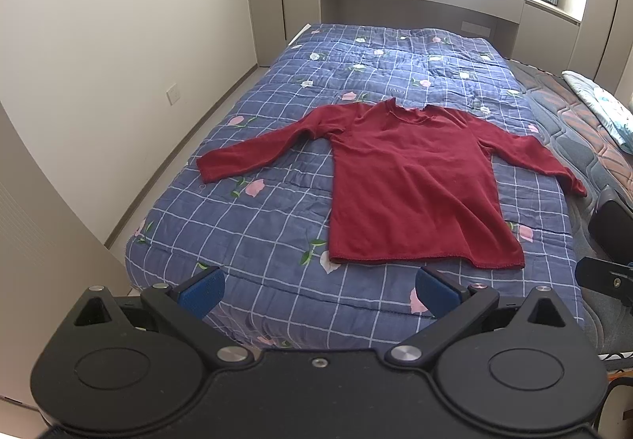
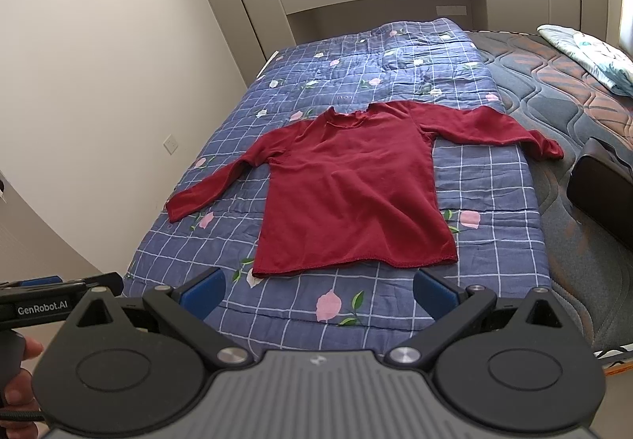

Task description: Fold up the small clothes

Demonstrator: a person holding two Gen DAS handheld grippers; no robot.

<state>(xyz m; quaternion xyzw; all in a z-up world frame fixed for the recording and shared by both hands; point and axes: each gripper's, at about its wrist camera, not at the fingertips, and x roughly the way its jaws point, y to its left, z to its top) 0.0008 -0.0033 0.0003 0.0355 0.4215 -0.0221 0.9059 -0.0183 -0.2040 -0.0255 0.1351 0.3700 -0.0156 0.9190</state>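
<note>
Your dark red long-sleeved knit top [image 1: 411, 186] lies flat and face up on the blue checked quilt with pink flowers [image 1: 277, 217], neck toward the window and hem toward you. Both sleeves are spread outward; the one on your left slants down across the quilt, and the cuff on your right reaches the quilt's edge, bunched a little there. The quilt covers the left part of the bed, and beside it on the right the dark quilted mattress [image 2: 554, 91] is bare, with a folded pale patterned cloth [image 2: 589, 55] at its far side.

Your left gripper [image 1: 318, 290] hangs just short of the hem, its jaws spread wide with nothing between the blue pads [image 1: 201, 290]. Your right gripper [image 2: 318, 290] sits likewise near the hem, jaws wide and empty. In the right wrist view your left gripper [image 2: 59, 296] shows at the left edge, held by your hand [image 2: 18, 379]
</note>
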